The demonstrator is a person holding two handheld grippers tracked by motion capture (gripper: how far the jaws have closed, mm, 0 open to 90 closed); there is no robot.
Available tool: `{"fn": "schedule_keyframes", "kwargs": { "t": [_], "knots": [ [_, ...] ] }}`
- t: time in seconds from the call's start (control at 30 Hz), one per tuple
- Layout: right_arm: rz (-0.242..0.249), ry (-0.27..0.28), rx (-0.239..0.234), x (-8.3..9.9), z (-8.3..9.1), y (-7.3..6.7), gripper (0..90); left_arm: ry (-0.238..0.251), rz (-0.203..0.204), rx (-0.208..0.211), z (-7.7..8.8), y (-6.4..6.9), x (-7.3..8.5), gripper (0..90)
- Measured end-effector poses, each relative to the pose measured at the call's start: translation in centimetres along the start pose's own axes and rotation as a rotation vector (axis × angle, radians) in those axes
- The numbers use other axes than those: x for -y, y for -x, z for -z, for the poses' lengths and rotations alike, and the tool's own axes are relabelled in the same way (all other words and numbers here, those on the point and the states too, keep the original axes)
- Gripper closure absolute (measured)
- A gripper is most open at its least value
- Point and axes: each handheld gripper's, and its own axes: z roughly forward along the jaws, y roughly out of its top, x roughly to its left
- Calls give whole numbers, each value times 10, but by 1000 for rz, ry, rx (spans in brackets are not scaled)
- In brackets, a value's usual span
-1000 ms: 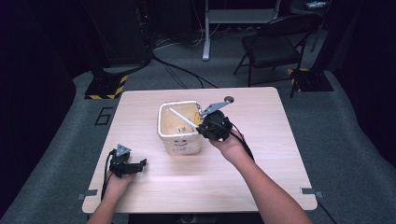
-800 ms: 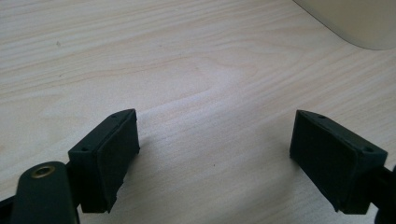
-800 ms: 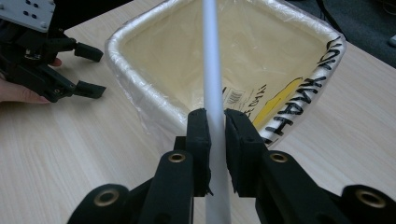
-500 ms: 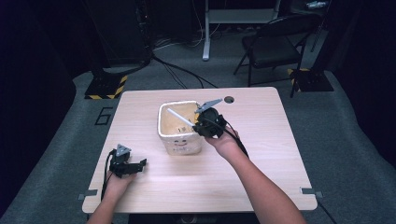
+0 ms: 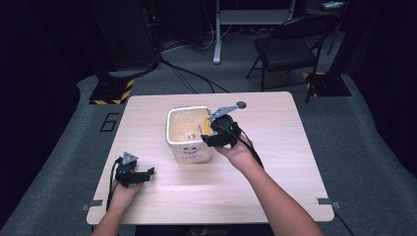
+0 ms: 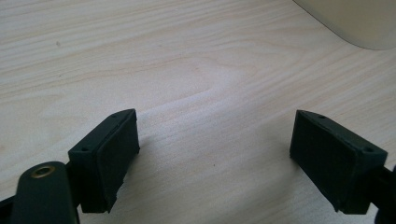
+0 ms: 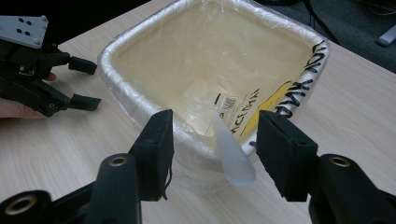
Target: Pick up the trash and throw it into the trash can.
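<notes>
A cream square bin [image 5: 189, 147] with a clear plastic liner stands mid-table. Inside it lies a yellow printed packet [image 7: 264, 105]. A translucent white utensil handle [image 7: 231, 154] leans over the near rim of the bin [image 7: 140, 51]. My right gripper [image 7: 212, 135] is open, with one jaw on each side of that handle and neither touching it; in the high view the right gripper [image 5: 206, 137] is at the bin's right rim. My left gripper [image 5: 142, 174] rests open on the table [image 5: 275, 162] at the front left, holding nothing, and the left gripper [image 7: 91, 84] appears beyond the bin.
Bare wood [image 6: 196, 70] lies between my left jaws, with the bin's corner [image 6: 355, 23] ahead to the right. A dark round hole [image 5: 241, 104] marks the table behind the bin. A folding chair [image 5: 290, 49], floor cables and a tape-edged stand base [image 5: 110, 91] stand beyond the table.
My right gripper has moved left, from beside the bin to over its right rim. The left gripper has stayed where it was.
</notes>
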Motion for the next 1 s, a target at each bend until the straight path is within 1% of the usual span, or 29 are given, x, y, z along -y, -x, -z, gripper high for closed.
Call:
{"fn": "schedule_keyframes", "kwargs": {
  "t": [0.1, 0.23, 0.27, 0.37, 0.6, 0.67, 0.83, 0.97, 1.0],
  "knots": [
    [-17, 9, 3, 4, 4, 0, 415, 1, 1, 0, 0, 0, 0, 153],
    [-11, 21, 7, 6, 7, 1, 403, 0, 0, 0, 0, 0, 0, 153],
    [-5, 28, 16, 8, 9, 1, 396, 1, 1, 0, 0, 0, 0, 153],
    [-13, 31, 16, 13, 12, 3, 388, 1, 1, 0, 0, 0, 0, 153],
    [-30, 30, 19, 22, 17, 6, 384, 1, 1, 0, 0, 0, 0, 153],
    [-36, 32, 23, 28, 20, 8, 385, 0, 1, 1, 0, 0, 0, 153],
    [-35, 31, 33, 34, 25, 11, 384, 0, 1, 0, 0, 0, 0, 153],
    [-40, 42, 48, 43, 30, 14, 385, 0, 1, 1, 0, 0, 0, 153],
    [-40, 42, 48, 43, 30, 14, 385, 1, 1, 0, 0, 0, 0, 153]
  ]
}}
